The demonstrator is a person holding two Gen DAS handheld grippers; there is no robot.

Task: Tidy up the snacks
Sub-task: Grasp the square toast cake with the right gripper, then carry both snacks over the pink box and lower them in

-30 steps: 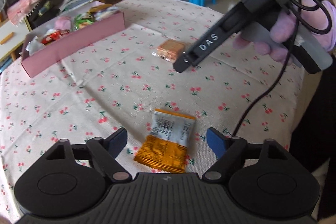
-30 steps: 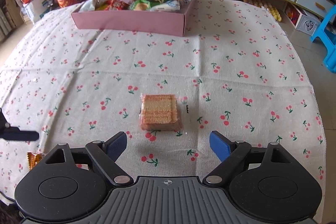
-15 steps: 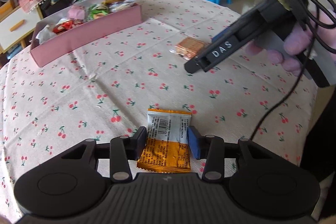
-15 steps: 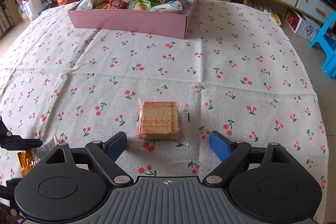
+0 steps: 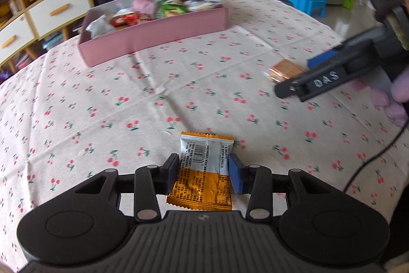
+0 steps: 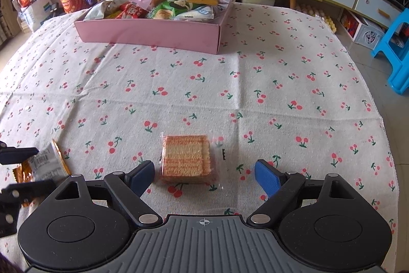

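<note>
Near the tabletop's [image 6: 255,94] front edge, my left tool [image 5: 203,172] has just clenched on the orange packet [image 5: 202,170]; my right tool [image 6: 204,177] hangs released around the wafer pack [image 6: 188,157].

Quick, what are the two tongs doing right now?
Left tongs: just closed on the orange snack packet, pads pressing its sides.
Right tongs: open, holding nothing, the wrapped wafer biscuit lying between them on the tablecloth.

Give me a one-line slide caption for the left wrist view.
Left gripper pinches an orange snack packet on the cherry tablecloth, pink snack box beyond.
</note>
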